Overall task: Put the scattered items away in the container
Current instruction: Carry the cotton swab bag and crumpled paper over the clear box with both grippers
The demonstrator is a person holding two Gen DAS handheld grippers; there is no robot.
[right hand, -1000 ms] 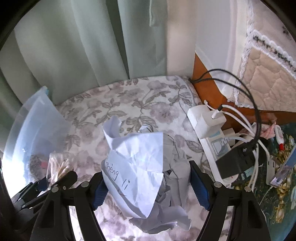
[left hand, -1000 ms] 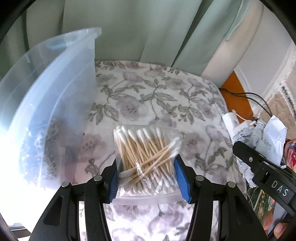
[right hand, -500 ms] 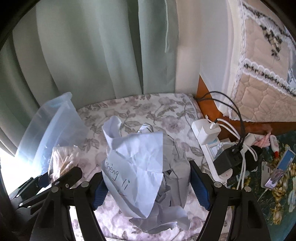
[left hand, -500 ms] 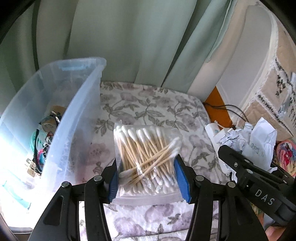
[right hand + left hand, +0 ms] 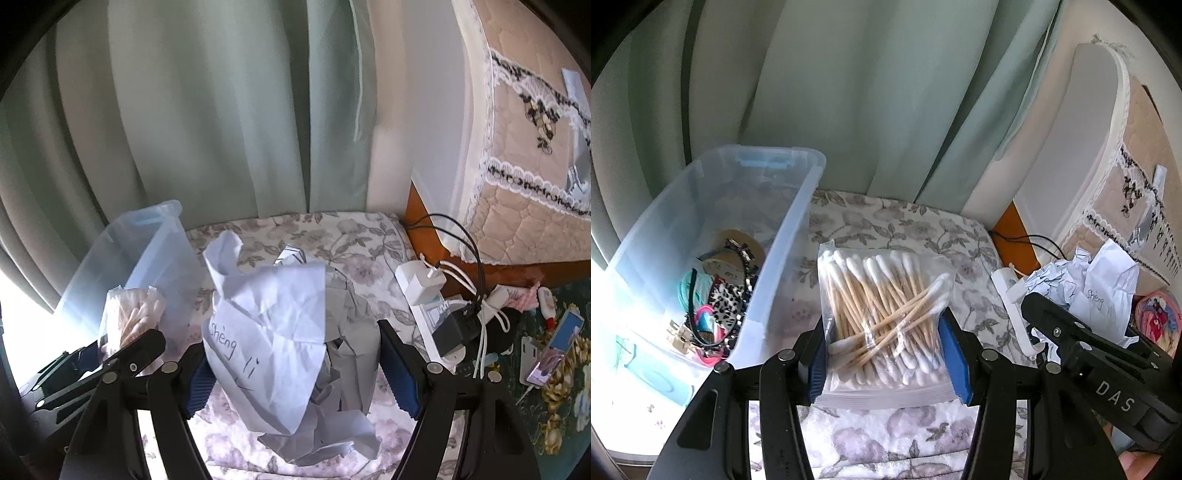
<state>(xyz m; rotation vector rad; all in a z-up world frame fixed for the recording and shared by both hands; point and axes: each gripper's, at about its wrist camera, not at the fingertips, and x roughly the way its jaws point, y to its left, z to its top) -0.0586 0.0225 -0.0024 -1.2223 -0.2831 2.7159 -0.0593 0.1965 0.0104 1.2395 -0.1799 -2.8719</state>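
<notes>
My left gripper (image 5: 886, 354) is shut on a clear bag of cotton swabs (image 5: 882, 317) and holds it above the floral cloth, just right of the clear plastic bin (image 5: 783, 236). The bin holds hair bands and other small items (image 5: 716, 306). My right gripper (image 5: 295, 369) is shut on a crumpled wad of white paper (image 5: 280, 332) with handwriting on it. In the left wrist view the right gripper (image 5: 1082, 354) and its paper (image 5: 1100, 288) are at the right. In the right wrist view the bag of swabs (image 5: 129, 314) and the bin (image 5: 147, 251) are at the left.
A white power strip with chargers and cables (image 5: 436, 299) lies to the right on the floral cloth (image 5: 351, 251). Green curtains (image 5: 221, 110) hang behind. A quilted mattress edge (image 5: 524, 166) stands at the right. A phone (image 5: 554, 350) lies on a dark floral surface.
Both grippers have risen with their loads. The bin's inside has come into the left wrist view, and the table looks farther below.
</notes>
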